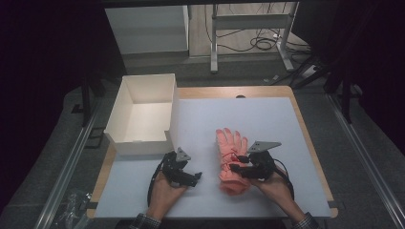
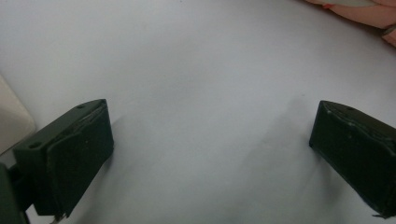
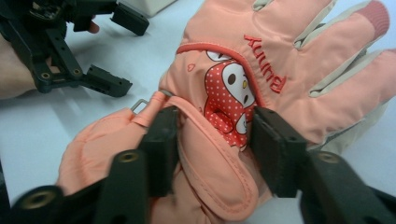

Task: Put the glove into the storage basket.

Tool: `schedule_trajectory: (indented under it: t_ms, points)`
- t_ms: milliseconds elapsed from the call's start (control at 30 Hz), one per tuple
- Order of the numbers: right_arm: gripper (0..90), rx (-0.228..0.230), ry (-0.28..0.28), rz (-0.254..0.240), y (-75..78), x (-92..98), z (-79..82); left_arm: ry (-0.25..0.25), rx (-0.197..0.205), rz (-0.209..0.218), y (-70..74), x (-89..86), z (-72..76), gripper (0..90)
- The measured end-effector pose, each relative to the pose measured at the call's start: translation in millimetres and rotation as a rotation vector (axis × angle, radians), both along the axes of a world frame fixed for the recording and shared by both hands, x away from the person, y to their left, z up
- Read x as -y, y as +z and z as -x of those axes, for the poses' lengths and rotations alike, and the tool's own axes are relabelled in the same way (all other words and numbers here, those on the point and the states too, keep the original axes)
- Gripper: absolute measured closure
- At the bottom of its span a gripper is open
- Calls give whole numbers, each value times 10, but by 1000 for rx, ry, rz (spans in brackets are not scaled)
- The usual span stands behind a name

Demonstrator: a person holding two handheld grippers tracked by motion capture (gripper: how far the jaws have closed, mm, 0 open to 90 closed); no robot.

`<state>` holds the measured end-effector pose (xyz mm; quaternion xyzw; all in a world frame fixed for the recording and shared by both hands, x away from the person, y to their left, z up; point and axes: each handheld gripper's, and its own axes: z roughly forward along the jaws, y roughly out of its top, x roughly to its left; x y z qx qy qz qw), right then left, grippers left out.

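A salmon-pink glove (image 1: 231,157) with a cartoon patch lies flat on the white table cover (image 1: 272,124), fingers pointing away from me. My right gripper (image 1: 237,164) comes at it from the right, at the wrist. In the right gripper view the glove (image 3: 280,60) is close up, and the right gripper (image 3: 212,144) stands open with its jaws on either side of the wrist strap. My left gripper (image 1: 190,167) rests just left of the glove, open and empty. It (image 3: 130,53) appears again in the right gripper view. Its own view has the left gripper (image 2: 210,144) wide apart over bare cover, the glove (image 2: 369,11) at the top right.
An open white box (image 1: 174,114) stands at the table's back left, just beyond my left gripper, its corner (image 2: 11,121) at the left edge of that gripper's view. The cover stretches bare to the right of and behind the glove. The wooden table edge (image 1: 313,152) runs along the right.
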<state>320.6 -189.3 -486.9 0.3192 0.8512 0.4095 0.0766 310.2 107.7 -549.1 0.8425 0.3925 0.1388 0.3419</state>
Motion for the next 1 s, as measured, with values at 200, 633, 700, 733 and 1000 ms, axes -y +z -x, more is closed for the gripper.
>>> schedule_trajectory:
  t_ms: [200,633,700,733,1000]
  points:
    - [363,-36,28,-21,136,29,-39,3,1,4,-1,3,0,0]
    - [335,68,0,16,283,355,-165,2,1,2,-1,1,-1,0]
    - [335,63,-14,12,221,414,-177,2,1,2,-1,1,-1,0]
    - [335,58,-25,13,170,450,-182,2,1,3,-1,1,-1,0]
    - [492,-9,-34,32,-149,595,-136,0,1,0,-1,-1,-2,0]
